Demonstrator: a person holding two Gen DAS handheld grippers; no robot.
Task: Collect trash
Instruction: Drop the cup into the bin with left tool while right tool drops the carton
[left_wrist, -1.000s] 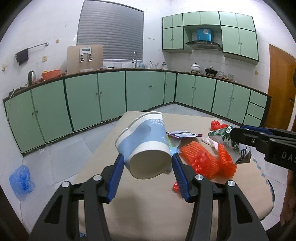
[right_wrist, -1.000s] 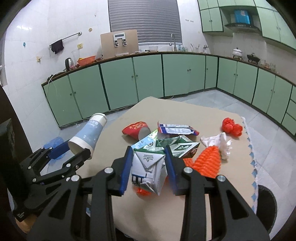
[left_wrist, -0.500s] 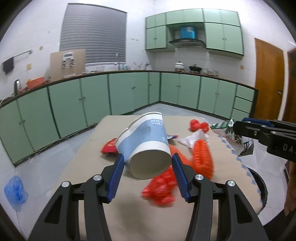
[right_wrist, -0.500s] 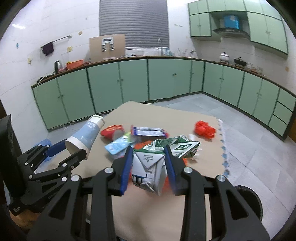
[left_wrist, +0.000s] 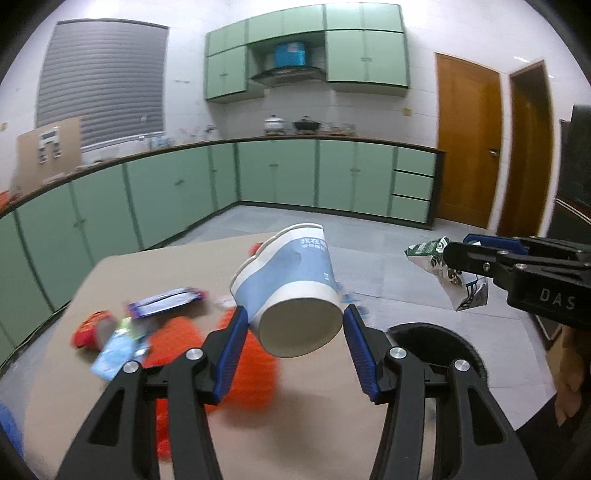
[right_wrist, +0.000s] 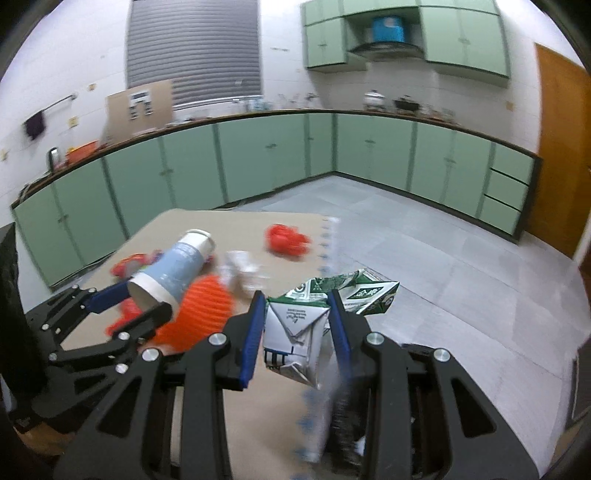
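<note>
The left gripper (left_wrist: 293, 325) clamps a blue paper cup (left_wrist: 291, 291) sideways, clear of the table (left_wrist: 159, 273); the right gripper (right_wrist: 295, 325) pinches a crushed carton (right_wrist: 295, 336) near the black bin (left_wrist: 443, 343), likely for dropping. Farther wrappers (left_wrist: 166, 299) await collection.

blue-white paper cup (left_wrist: 291, 291) tilted, held aloft; crumpled green-white carton (right_wrist: 295, 339) likewise.

Home kitchen: green cabinets (left_wrist: 280, 177), range hood (left_wrist: 284, 72), pots on counter (left_wrist: 273, 123).
</note>
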